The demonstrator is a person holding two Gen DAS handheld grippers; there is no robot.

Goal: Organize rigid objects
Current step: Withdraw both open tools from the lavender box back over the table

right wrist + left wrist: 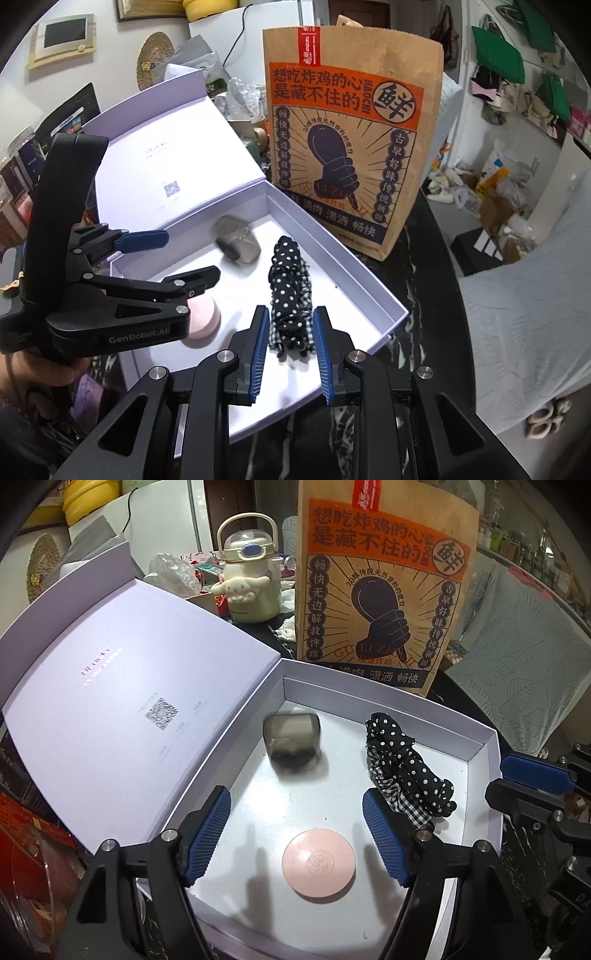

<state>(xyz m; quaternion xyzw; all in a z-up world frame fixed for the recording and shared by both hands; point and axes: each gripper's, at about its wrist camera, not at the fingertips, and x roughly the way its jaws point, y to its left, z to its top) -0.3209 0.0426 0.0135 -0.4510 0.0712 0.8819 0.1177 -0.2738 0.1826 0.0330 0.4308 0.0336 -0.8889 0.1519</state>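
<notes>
The left gripper [295, 834] is hanging over the white open-lidded gift box [480, 760], jaws wide apart and empty. The smoky translucent rounded case [291, 738], blurred, is sitting straight ahead near the far wall; the round pink compact [318, 864] is lying just under the jaws. The right gripper [290, 354] is hovering with jaws parted, lined up along the long axis of the black polka-dot fabric scrunchie [290, 295].

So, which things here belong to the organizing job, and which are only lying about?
Job: white box, grey case, pink compact, polka-dot scrunchie, left gripper, right gripper.
Lying about: paper bag, cream kettle bottle.
</notes>
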